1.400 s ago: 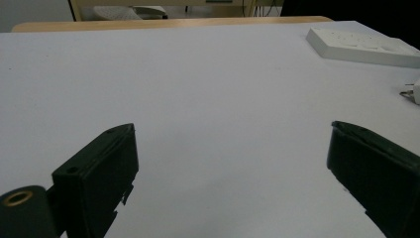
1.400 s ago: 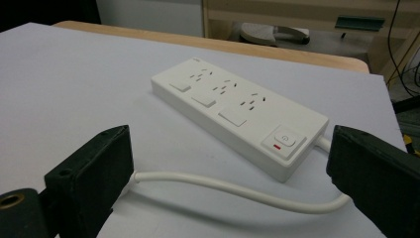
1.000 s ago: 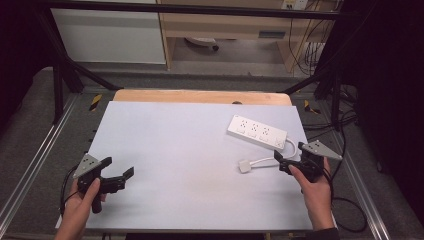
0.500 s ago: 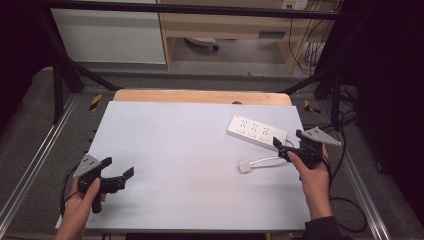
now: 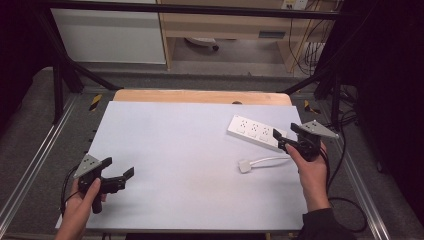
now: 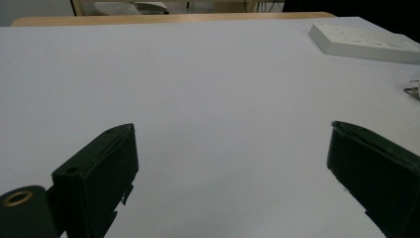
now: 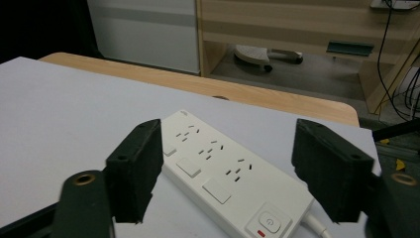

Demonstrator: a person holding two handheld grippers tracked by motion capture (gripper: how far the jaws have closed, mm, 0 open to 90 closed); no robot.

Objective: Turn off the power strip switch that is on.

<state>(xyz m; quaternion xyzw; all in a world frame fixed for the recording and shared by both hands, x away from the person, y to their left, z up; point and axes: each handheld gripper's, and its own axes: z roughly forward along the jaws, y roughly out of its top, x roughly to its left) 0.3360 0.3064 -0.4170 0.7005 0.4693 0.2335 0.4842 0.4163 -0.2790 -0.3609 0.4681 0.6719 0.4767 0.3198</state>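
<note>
At the left, our left tongs (image 5: 116, 176) hover wide open and empty over the bare white bench (image 5: 175, 150), well apart from everything. Toward the right lies a white plug (image 5: 244, 166) on its cord. Further right, our right tongs (image 5: 281, 141), also wide open, sit just at the switch end of the white power strip (image 5: 255, 132). We judge nothing is gripped yet; grasping the strip and plugging in remain.
</note>
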